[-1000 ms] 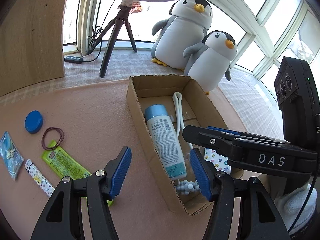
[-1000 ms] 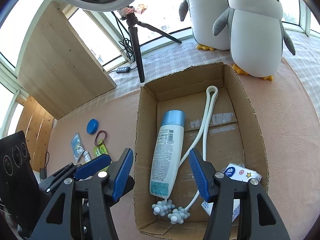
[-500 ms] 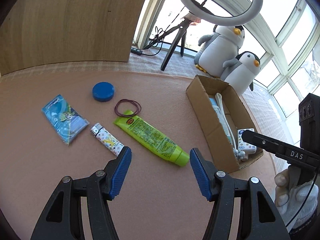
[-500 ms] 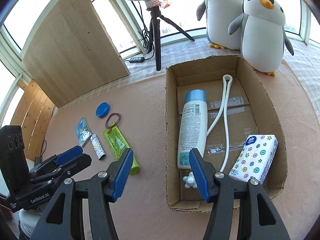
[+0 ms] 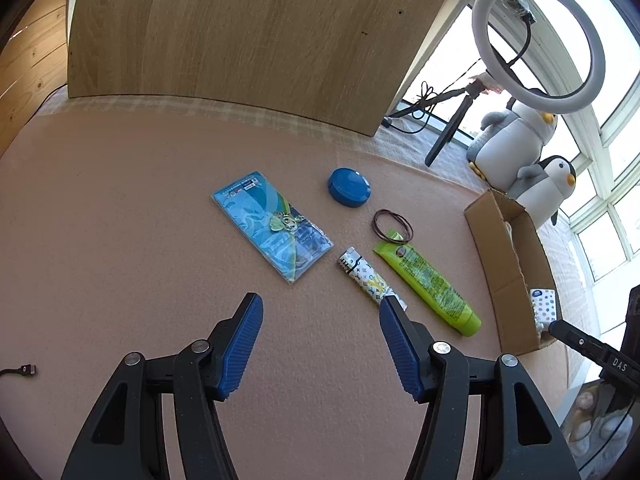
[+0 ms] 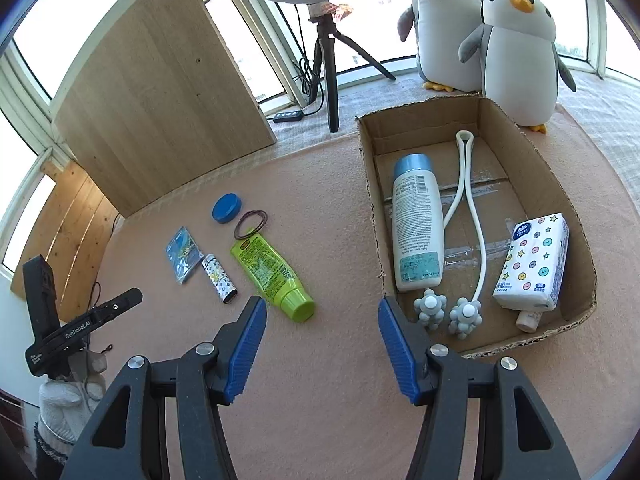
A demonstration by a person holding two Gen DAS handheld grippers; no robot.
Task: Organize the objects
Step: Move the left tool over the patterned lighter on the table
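Note:
A cardboard box (image 6: 576, 216) holds a white bottle (image 6: 416, 220), a white massager (image 6: 468, 200) and a tissue pack (image 6: 534, 260). On the pink mat lie a green tube (image 5: 428, 284) (image 6: 268, 268), a patterned lighter (image 5: 368, 276) (image 6: 220, 280), a blue packet (image 5: 272, 224) (image 6: 183, 254), a blue lid (image 5: 349, 187) (image 6: 227, 208) and brown hair ties (image 5: 393, 226) (image 6: 251, 224). My left gripper (image 5: 320, 312) is open and empty above the mat, near the lighter. My right gripper (image 6: 320, 314) is open and empty between the tube and the box.
Two plush penguins (image 6: 516, 52) stand behind the box. A ring light on a tripod (image 6: 328, 60) and a wooden board (image 6: 160, 92) stand at the back. A cable end (image 5: 24, 370) lies on the mat at the left.
My left gripper has swung left, away from the box, to face the loose items. My right gripper has pulled back and up from the box, which now shows the tissue pack lying inside.

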